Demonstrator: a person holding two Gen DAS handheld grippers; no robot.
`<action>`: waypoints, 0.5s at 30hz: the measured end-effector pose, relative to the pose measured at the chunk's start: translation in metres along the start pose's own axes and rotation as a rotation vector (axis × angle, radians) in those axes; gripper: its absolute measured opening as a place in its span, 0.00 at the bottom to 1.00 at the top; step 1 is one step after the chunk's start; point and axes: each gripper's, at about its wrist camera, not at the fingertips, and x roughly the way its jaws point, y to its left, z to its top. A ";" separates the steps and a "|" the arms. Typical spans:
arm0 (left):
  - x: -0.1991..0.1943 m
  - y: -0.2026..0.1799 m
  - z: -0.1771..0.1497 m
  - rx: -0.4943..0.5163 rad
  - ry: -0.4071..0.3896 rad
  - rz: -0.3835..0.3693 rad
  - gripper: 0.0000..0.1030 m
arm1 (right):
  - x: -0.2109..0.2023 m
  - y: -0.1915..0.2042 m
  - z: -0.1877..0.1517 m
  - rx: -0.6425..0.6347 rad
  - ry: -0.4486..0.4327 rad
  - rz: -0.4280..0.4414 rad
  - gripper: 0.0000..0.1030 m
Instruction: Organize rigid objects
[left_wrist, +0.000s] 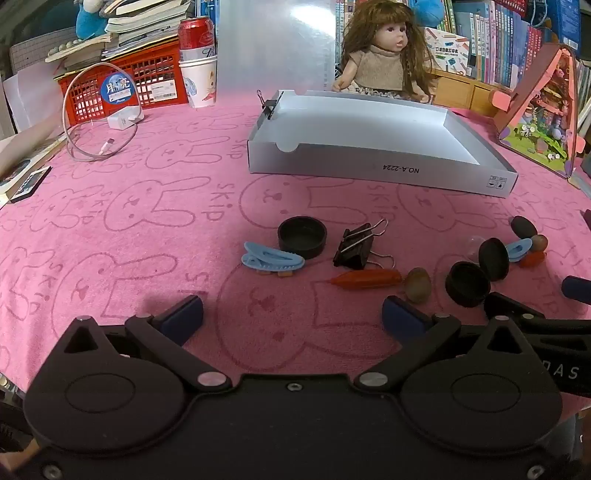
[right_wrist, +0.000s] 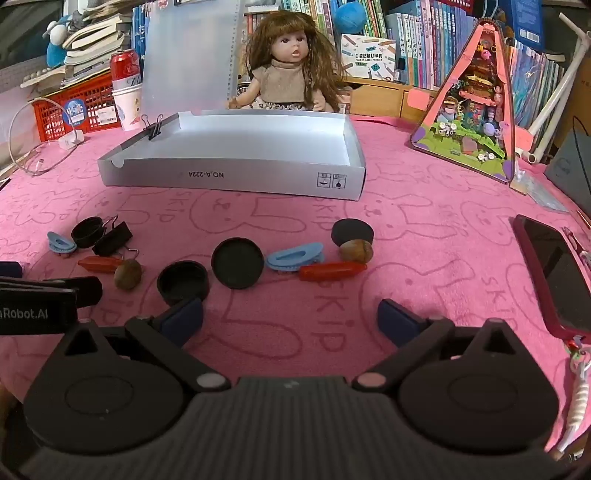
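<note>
Both sets of tongs stand spread wide with nothing between their blue pads: the left tongs (left_wrist: 291, 314) fill the bottom of the left wrist view, and the right tongs (right_wrist: 290, 317) fill the bottom of the right wrist view, each hanging over the pink rabbit-print cloth (left_wrist: 147, 221) that covers the tabletop. The rigid objects lie scattered across the middle of both views. In the left wrist view, a blue hair clip (left_wrist: 271, 259) lies at centre, touching a black round cap (left_wrist: 302, 236) just behind it; to their right sit a black binder clip (left_wrist: 356, 245), an orange-red pointed piece (left_wrist: 367, 278) and a brown nut-like stone (left_wrist: 419, 284). In the right wrist view, a second black cap (right_wrist: 183, 282) lies just ahead of the left pad, with a black lid (right_wrist: 237, 262) leaning beside it; right of that lie another blue hair clip (right_wrist: 295, 256), a second orange-red piece (right_wrist: 332, 270), a second brown stone (right_wrist: 355, 251) and a black disc (right_wrist: 352, 230) behind it. The shallow grey box (right_wrist: 236, 177) sits open in the upper middle of the frame, well apart from the small things, with a binder clip (right_wrist: 155, 127) clamped on its left rim. A doll (right_wrist: 291, 62) sits behind the box, and a dark phone (right_wrist: 554, 273) lies at the right edge.
</note>
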 end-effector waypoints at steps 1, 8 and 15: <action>0.000 0.000 0.000 0.000 0.002 0.000 1.00 | 0.000 0.000 0.000 0.005 -0.004 0.003 1.00; 0.000 0.000 0.000 0.001 0.011 -0.001 1.00 | 0.000 0.000 -0.001 0.009 0.003 0.003 1.00; 0.001 0.000 0.000 0.002 0.009 0.002 1.00 | -0.002 0.002 -0.002 0.018 -0.001 -0.007 1.00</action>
